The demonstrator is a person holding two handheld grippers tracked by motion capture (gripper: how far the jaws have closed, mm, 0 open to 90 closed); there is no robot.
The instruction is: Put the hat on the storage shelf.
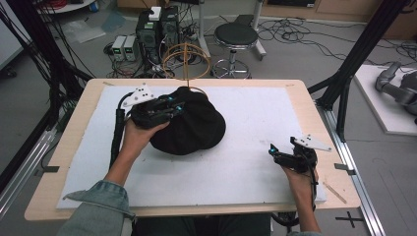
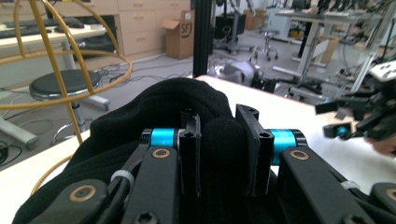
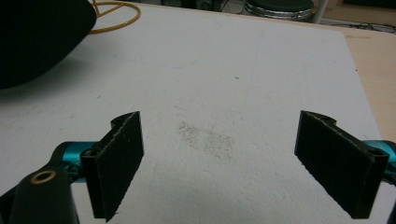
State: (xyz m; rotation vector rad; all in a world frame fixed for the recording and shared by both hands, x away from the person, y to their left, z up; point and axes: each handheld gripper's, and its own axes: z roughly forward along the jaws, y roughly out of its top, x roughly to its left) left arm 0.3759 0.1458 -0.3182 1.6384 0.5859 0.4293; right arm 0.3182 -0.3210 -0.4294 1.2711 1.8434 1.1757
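Workshop floor, grey, strewn with cables; 1 round black stool (image 1: pixel 236 35) and several computer boxes (image 1: pixel 156 30) stand beyond the far edge of the table.

Item 1: wooden table (image 1: pixel 74 118), covered by 1 white foam sheet (image 1: pixel 255 128) that leaves a strip of wood bare on all sides.

Item 2: black cloth hat (image 1: pixel 194 125), soft and rounded, lying on the white sheet left of centre, toward the far edge. In the left gripper view a fold of the hat (image 2: pixel 201 102) rises between the jaws. In the right gripper view its edge (image 3: pixel 37 37) sits at the far left.

Item 3: yellow wire stand (image 1: pixel 186 61), made of hoops on 1 upright rod, at the far edge of the table, just behind the hat. Its base ring (image 3: pixel 114 16) lies on the sheet beside the hat.

Item 4: left gripper (image 1: pixel 173 108), held in the person's left hand (image 1: pixel 139 135), resting at the hat's left top side. Jaws pinch a thick fold of the black cloth; pads press on it from both sides.

Item 5: right gripper (image 1: pixel 273 151), held in the right hand (image 1: pixel 301 172), near the right edge of the sheet, well apart from the hat. Jaws spread wide, nothing between them; bare white sheet lies below.
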